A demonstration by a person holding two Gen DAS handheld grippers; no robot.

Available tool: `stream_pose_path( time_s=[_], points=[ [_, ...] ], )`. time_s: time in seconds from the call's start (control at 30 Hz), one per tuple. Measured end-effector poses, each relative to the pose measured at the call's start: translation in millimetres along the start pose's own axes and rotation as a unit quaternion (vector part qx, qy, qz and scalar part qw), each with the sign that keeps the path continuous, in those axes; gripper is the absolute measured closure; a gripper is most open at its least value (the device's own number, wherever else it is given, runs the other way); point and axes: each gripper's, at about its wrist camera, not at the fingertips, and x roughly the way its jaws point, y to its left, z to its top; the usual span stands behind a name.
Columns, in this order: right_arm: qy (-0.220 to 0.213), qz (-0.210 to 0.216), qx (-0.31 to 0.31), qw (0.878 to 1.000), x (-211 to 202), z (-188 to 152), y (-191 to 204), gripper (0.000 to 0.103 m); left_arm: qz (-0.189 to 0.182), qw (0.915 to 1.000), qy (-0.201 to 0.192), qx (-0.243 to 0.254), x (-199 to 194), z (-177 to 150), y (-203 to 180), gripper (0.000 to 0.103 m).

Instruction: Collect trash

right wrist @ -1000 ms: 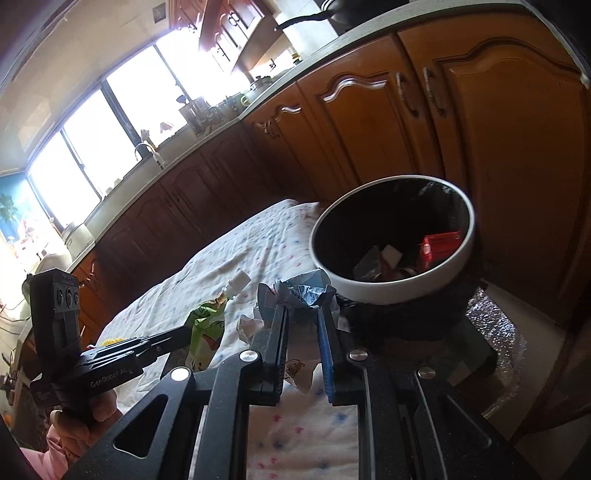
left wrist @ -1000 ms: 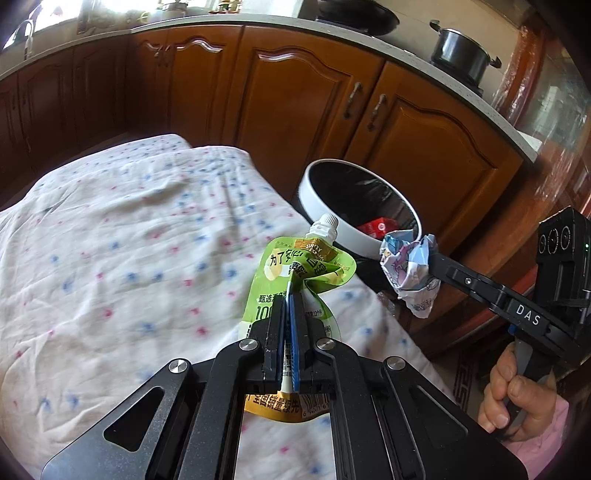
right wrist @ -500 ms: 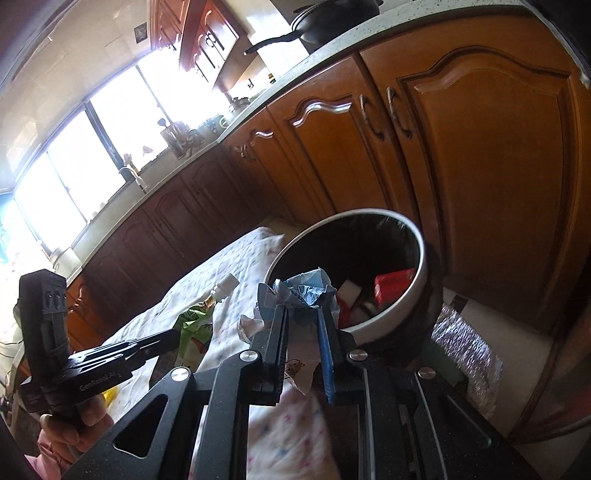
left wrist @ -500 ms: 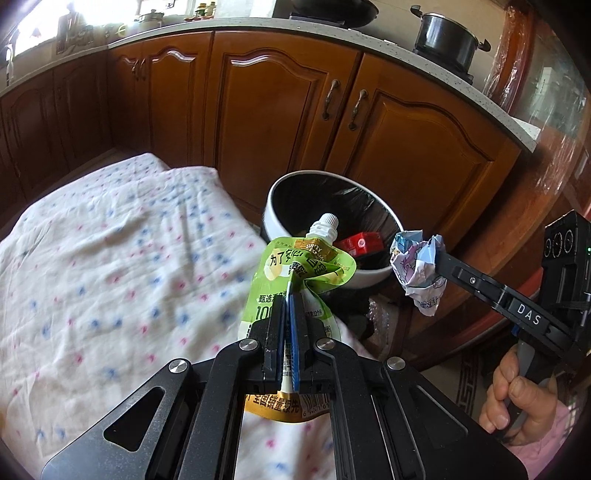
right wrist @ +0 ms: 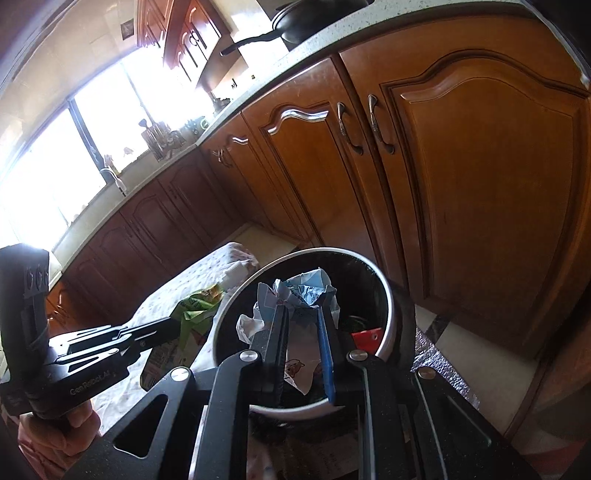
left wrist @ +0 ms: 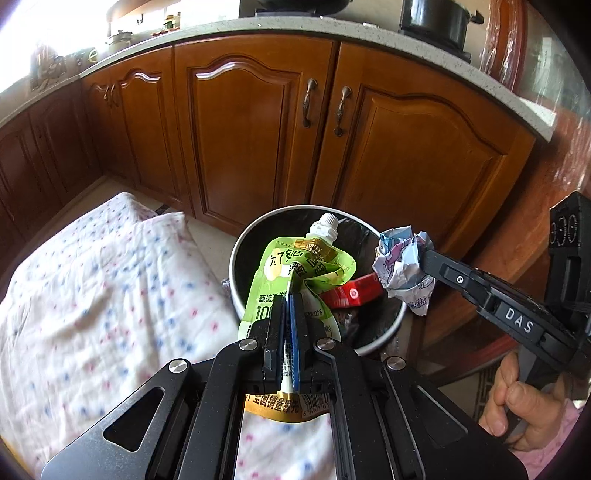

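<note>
My left gripper [left wrist: 289,295] is shut on a green drink pouch [left wrist: 295,269] with a white spout, held over the near rim of the white-rimmed trash bin [left wrist: 236,258]. In the right wrist view my right gripper [right wrist: 301,310] is shut on a crumpled blue-and-white wrapper [right wrist: 303,291], hanging above the bin's [right wrist: 388,306] black-lined opening. The same wrapper [left wrist: 404,271] shows in the left wrist view at the bin's right edge, and the pouch [right wrist: 195,314] shows left of the bin in the right wrist view. A red carton [left wrist: 351,293] lies inside the bin.
A table under a white cloth with small coloured dots [left wrist: 92,295] lies left of the bin. Brown kitchen cabinets [left wrist: 258,129] stand right behind it. Pots sit on the counter above [left wrist: 436,16]. A hand [left wrist: 517,406] holds the right gripper's handle.
Both grippers have carried their trash off the table toward the bin; the pouch and the wrapper now hang over its opening. The bin looks closer and more central.
</note>
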Motion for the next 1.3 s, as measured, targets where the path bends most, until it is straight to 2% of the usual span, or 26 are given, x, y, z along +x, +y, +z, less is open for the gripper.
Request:
stream_pose_path(
  time_s=[0.23,0.5,0.53,0.77,0.8,0.83,0.9,0.97,1.03,1.1,1.2,1.3],
  points=[
    [0.017,-0.006,0.0,1.0,19.6,4.0,-8.7,0.087,0.015,0.9996,0.015,0.017,24.3,16.9,-8.7,0.101],
    [0.034,-0.007,0.008,0.999,32.7,4.0,-16.2,0.086,0.023,0.9992,0.028,0.02,40.1,19.7,-15.7,0.101],
    [0.035,-0.005,0.01,0.999,34.9,5.9,-16.8,0.081,0.023,0.9991,0.03,0.02,42.5,20.3,-16.1,0.101],
    [0.027,-0.001,0.026,0.999,32.1,10.6,-15.5,0.069,0.022,0.9984,0.046,0.022,51.7,22.8,-19.0,0.096],
    [0.024,0.001,0.029,0.999,29.1,9.8,-14.7,0.063,0.021,0.9986,0.045,0.018,50.8,21.4,-16.9,0.091],
    [0.022,0.002,0.03,0.999,27.6,9.1,-14.0,0.058,0.022,0.9987,0.044,0.014,51.2,22.6,-15.2,0.081],
    [0.016,0.007,0.029,0.999,20.1,5.7,-10.3,0.058,0.02,0.9992,0.036,0.001,45.4,19.2,-9.9,0.073],
    [0.009,0.012,0.032,0.999,11.6,1.5,-7.8,0.048,0.017,0.9994,0.029,-0.008,38.3,14.5,-4.5,0.073],
    [-0.001,0.019,0.035,0.999,3.2,-4.3,-3.4,0.03,0.011,0.9995,0.021,-0.023,29.7,8.7,3.4,0.072],
    [-0.01,0.019,0.038,0.999,-4.3,-9.7,0.3,0.024,0.016,0.9991,0.011,-0.038,19.5,-0.7,10.9,0.068],
    [-0.019,0.024,0.044,0.999,-16.2,-20.7,9.5,0.017,0.02,0.9981,-0.003,-0.058,5.1,-18.0,22.8,0.054],
    [-0.025,0.028,0.04,0.998,-27.9,-34.1,22.3,0.014,0.014,0.9958,-0.013,-0.089,-11.8,-39.6,38.4,0.052]
  ],
)
